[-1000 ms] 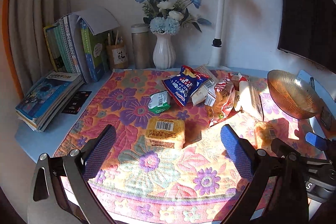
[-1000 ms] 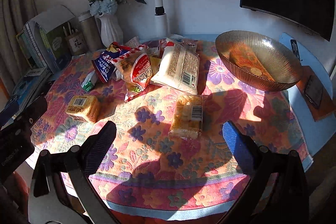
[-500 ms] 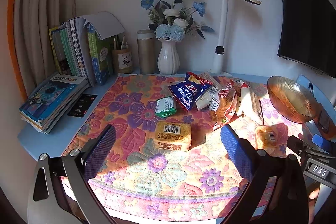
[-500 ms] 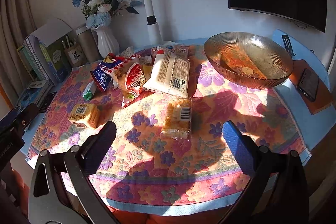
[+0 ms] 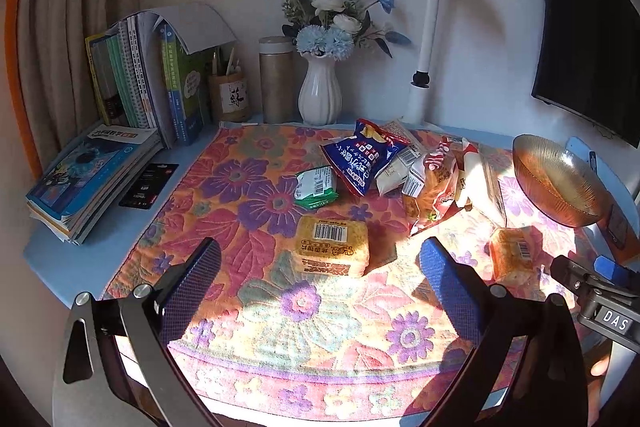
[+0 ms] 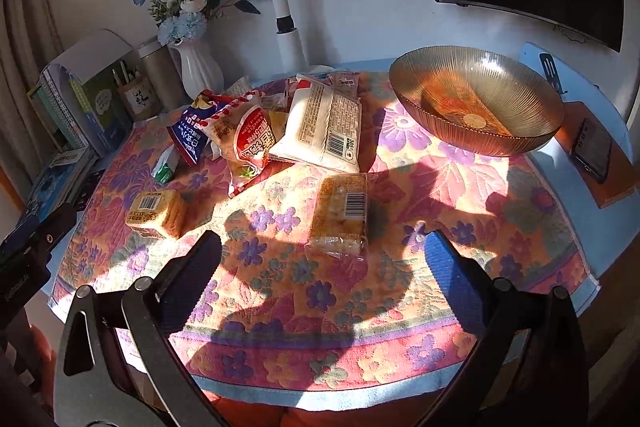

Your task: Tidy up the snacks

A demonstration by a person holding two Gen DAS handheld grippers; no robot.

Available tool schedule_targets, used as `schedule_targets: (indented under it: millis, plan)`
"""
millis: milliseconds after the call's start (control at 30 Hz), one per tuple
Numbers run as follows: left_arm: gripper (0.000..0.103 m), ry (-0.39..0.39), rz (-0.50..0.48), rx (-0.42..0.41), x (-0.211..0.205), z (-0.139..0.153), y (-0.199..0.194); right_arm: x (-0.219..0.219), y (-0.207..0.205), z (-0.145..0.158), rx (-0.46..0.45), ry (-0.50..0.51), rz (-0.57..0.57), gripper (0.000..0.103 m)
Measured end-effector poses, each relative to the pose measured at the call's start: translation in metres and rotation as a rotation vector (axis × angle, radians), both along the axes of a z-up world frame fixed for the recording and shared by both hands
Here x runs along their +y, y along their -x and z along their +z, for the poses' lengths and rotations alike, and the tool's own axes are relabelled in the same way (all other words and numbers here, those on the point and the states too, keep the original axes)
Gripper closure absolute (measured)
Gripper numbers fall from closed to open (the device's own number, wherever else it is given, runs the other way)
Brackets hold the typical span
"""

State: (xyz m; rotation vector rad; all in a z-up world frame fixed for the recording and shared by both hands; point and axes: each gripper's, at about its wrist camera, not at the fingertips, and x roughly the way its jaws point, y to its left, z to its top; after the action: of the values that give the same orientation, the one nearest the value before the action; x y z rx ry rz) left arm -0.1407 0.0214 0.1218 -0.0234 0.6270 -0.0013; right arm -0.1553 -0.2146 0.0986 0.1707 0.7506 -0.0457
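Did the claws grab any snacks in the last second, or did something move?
Nothing was grabbed. Both claws pulled back and up from the table: left claw, right claw, both open and empty. The snack packs and the bowl stayed put.

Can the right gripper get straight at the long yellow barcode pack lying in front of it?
Probably yes: the right gripper is open and empty, and the yellow pack lies alone on the cloth just ahead, with nothing between them.
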Motion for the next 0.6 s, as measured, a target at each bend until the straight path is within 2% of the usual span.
schedule_targets:
  millis: [167, 500, 600]
  plan:
    - [0.005, 0.037, 0.003, 0.02, 0.009, -0.002, -0.005, 0.0, -0.001, -0.001, 0.004, -0.012, -0.005, 0.003]
    - [0.005, 0.016, -0.006, 0.04, 0.013, -0.011, -0.011, 0.0, -0.006, -0.006, 0.019, -0.01, -0.001, 0.003]
    - [0.005, 0.02, -0.024, 0.056, 0.016, -0.015, -0.015, -0.001, -0.009, -0.008, 0.029, 0.048, -0.031, 0.003]
